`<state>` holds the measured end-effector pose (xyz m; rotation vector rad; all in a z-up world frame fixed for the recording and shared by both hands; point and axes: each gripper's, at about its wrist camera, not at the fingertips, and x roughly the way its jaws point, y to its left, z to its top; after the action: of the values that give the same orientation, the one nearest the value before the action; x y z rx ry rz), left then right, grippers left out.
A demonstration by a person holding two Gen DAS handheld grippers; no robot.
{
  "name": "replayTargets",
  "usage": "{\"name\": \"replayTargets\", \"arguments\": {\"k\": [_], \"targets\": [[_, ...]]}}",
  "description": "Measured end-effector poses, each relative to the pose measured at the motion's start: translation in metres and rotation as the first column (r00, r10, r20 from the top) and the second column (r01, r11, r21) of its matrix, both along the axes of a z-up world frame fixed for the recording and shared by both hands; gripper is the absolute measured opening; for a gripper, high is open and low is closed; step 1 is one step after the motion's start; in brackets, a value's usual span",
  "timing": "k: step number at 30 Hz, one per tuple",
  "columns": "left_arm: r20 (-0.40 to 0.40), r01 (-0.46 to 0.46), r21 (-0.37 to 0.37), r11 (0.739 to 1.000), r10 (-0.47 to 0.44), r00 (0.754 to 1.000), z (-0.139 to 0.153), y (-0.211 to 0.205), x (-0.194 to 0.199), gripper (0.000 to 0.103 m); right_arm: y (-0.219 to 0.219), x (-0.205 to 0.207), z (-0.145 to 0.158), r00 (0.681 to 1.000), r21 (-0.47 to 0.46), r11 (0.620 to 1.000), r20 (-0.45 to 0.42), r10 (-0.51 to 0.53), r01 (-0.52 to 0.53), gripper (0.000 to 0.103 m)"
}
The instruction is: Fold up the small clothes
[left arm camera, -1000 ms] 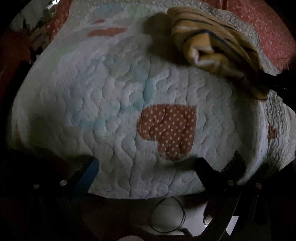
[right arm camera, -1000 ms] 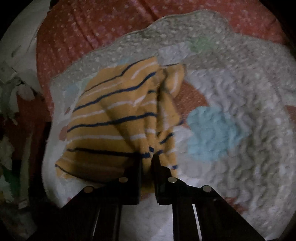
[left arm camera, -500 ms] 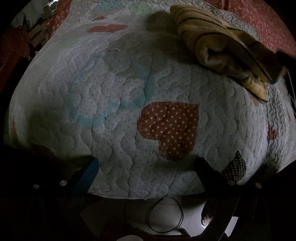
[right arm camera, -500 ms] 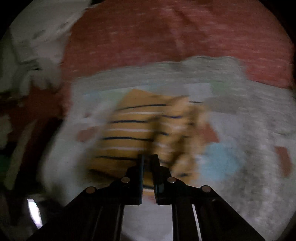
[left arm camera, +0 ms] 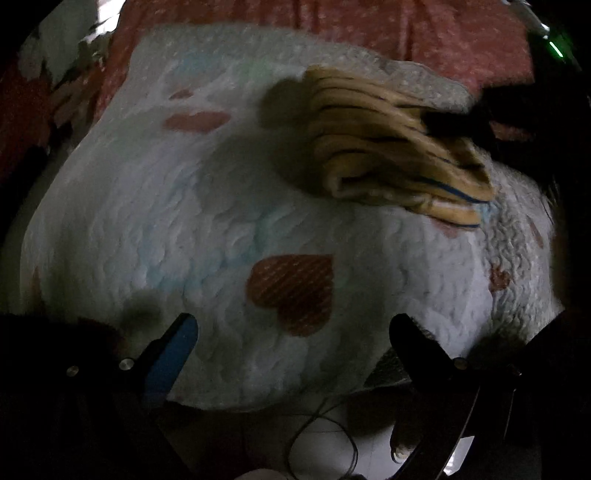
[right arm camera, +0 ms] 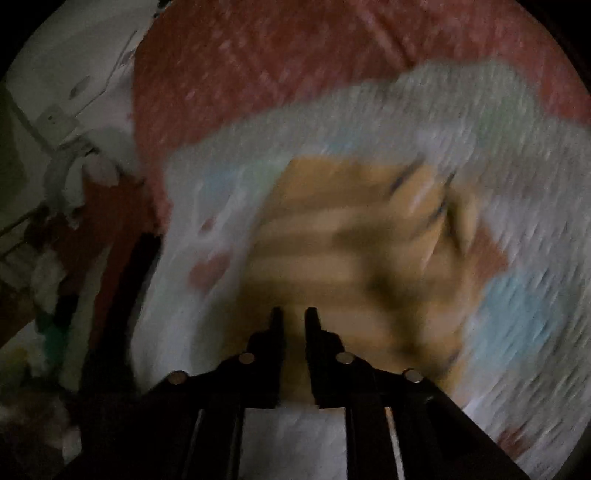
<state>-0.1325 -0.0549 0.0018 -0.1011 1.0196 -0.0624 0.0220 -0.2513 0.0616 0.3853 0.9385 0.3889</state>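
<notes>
Yellow striped garment (left arm camera: 399, 158) lay bunched in several layers on the far right part of the white quilt (left arm camera: 184, 206), which covered a red spotted bed sheet (left arm camera: 406, 33). Right claw (right arm camera: 294, 319) was nearly closed, a narrow gap between the jaws, with yellow cloth showing in that gap — probably pinching the garment's near edge, though the right wrist view was too blurred to confirm contact. Left claw (left arm camera: 295, 328) was wide open, holding nothing, hovering over the quilt's near edge by the red heart patch (left arm camera: 295, 291), well apart from the garment. Risks, as judged: a thin pinch could slip and let the stacked layers spill open; a one-sided pull could drag the whole bundle — or the quilt — rather than fold it; low light made the edges hard to find.
</notes>
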Motion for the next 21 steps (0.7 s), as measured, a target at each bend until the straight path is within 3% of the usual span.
{"name": "replayTargets", "arguments": {"k": [2, 4, 7, 8, 9, 11, 16, 21], "targets": [[-0.007, 0.022, 0.008, 1.000, -0.022, 1.000, -0.004, -0.006, 0.001, 0.103, -0.013, 0.030, 0.004, 0.998, -0.015, 0.998, 0.004, -0.057, 0.057, 0.038], [-0.021, 0.030, 0.002, 1.000, -0.030, 0.999, -0.010, -0.004, 0.003, 0.103, -0.026, 0.065, -0.011, 0.993, -0.082, 0.991, -0.036, -0.110, 0.106, 0.050], [-0.023, 0.014, -0.007, 1.000, -0.014, 1.000, -0.009, 0.002, 0.008, 0.103, -0.050, 0.089, -0.051, 0.951, -0.177, 0.963, -0.198, -0.238, 0.204, 0.055], [-0.024, 0.007, -0.008, 1.000, -0.007, 1.000, -0.005, 0.003, 0.011, 0.103, -0.059, 0.086, -0.056, 0.943, -0.127, 0.964, -0.208, -0.258, 0.236, 0.056], [-0.025, -0.004, -0.013, 1.000, 0.004, 1.000, -0.006, 0.005, 0.011, 0.103, -0.067, 0.078, -0.056, 0.940, -0.071, 0.960, -0.198, -0.279, 0.270, 0.056], [-0.031, -0.023, -0.027, 0.999, 0.023, 0.999, -0.007, 0.010, 0.012, 0.103, -0.074, 0.056, -0.048, 0.937, -0.068, 0.950, -0.152, -0.313, 0.306, 0.058], [-0.060, -0.049, -0.034, 0.998, 0.046, 0.997, -0.013, 0.012, 0.016, 0.103, -0.074, -0.015, -0.029, 0.956, -0.094, 0.959, -0.099, -0.276, 0.267, 0.060], [-0.017, -0.039, 0.017, 0.999, 0.039, 0.999, 0.002, 0.003, 0.009, 0.103, -0.054, -0.081, -0.041, 0.973, -0.085, 0.976, -0.103, -0.207, 0.199, 0.064]]}}
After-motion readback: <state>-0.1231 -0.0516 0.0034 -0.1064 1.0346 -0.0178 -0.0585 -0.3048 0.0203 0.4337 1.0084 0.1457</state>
